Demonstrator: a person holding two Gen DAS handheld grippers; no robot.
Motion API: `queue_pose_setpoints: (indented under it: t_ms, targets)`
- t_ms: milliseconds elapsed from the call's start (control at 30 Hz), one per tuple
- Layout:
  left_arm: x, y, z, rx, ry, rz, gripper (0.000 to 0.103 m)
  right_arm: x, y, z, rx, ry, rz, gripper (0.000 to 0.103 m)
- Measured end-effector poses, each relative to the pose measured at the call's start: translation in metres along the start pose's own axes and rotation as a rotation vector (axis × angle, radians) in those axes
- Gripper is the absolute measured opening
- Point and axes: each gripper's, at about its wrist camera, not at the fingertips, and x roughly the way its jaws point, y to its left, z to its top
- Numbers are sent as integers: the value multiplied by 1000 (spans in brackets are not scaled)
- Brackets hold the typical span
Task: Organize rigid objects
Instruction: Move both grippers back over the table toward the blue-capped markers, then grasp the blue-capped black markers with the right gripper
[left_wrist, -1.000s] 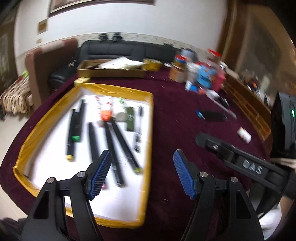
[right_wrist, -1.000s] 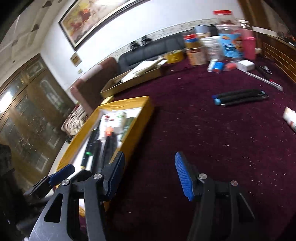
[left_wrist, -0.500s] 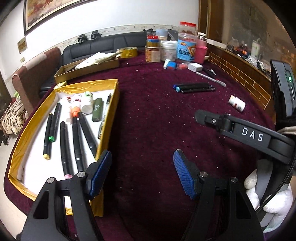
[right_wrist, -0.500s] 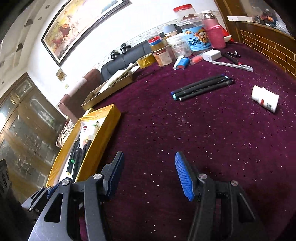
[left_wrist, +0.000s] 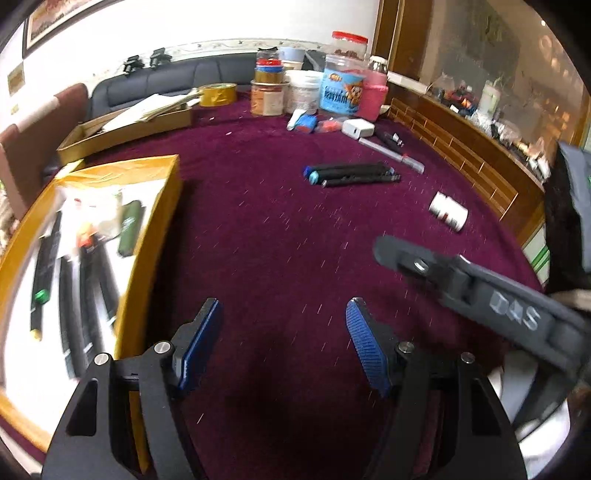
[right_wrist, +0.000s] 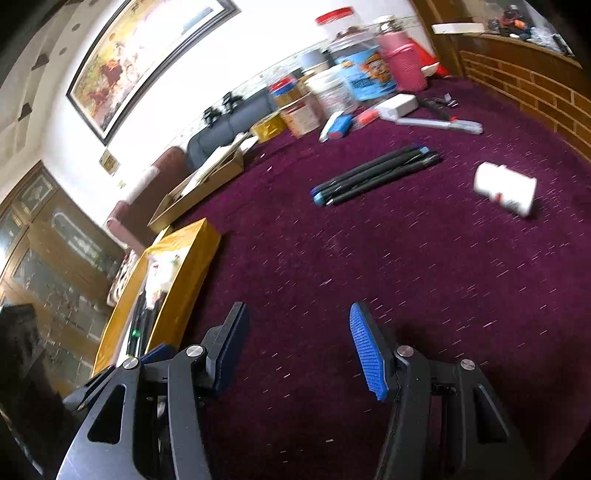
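Both tools gape wide and empty; only the left wrist view shows the gold tray's (left_wrist: 162, 206) markers (left_wrist: 88, 288).

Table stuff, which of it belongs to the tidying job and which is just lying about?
Job:
yellow tray with pens in it
loose black pens
small white bottle
left gripper and right gripper, both open and empty

Lying about:
jars and tubs
tape roll
cardboard box

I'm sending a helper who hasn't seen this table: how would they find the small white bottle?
On the maroon tablecloth, look right of the loose black markers, toward the wooden edge. The small white bottle lies there on its side, alone, the only stubby white thing with red print.
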Motion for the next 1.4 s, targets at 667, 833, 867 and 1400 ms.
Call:
queue_pose_setpoints:
  t_ms: [667,833,867,1400]
  targets:
    - [49,33,-2,-218,3,-226,83,72,-58,143,26,31,-327,51]
    - [48,33,-3,-229,-3,-233,83,128,-44,167,-29,105,-393,51]
    - [48,34,-3,-230,-5,-233,83,140,-43,170,-38,123,-413,52]
    - [49,38,-3,-251,-10,-255,83,117,-16,96,-328,301,-352,55]
